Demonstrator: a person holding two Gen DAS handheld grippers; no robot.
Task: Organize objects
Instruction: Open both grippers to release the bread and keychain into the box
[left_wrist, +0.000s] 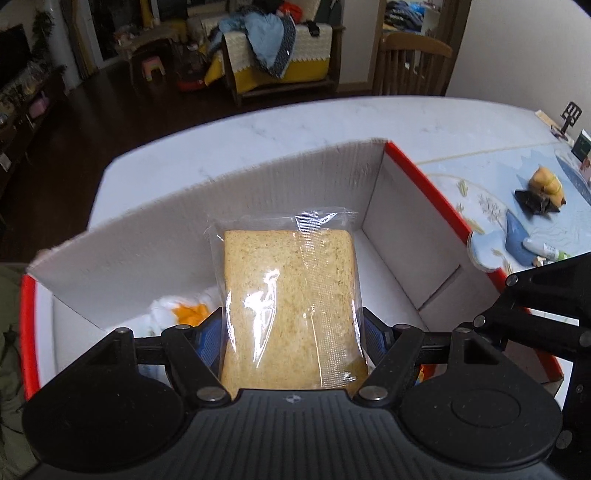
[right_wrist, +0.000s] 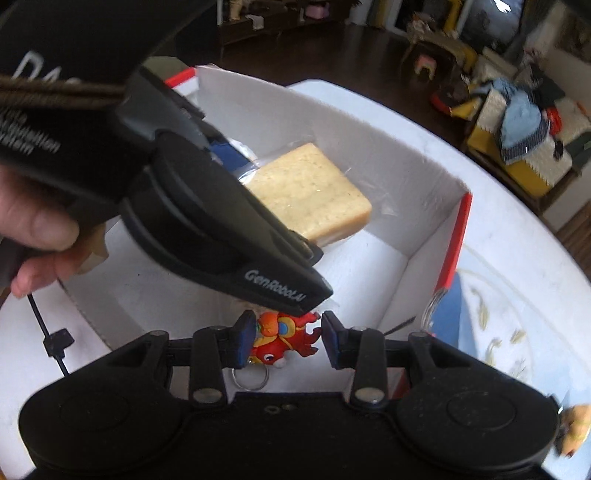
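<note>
My left gripper (left_wrist: 293, 332) is squeezing the wrapped bread (left_wrist: 291, 310) tight, holding it up over the open box (left_wrist: 236, 206). My right gripper (right_wrist: 288, 338) has its fingers apart, with a red toy (right_wrist: 284, 338) lying between them in the box.

— What's in the room beyond?
— A wooden chair (left_wrist: 412, 62), a pink stool (left_wrist: 152, 67), and a bench draped in yellow and cream cloth (left_wrist: 280, 62) with clothes heaped on it.
</note>
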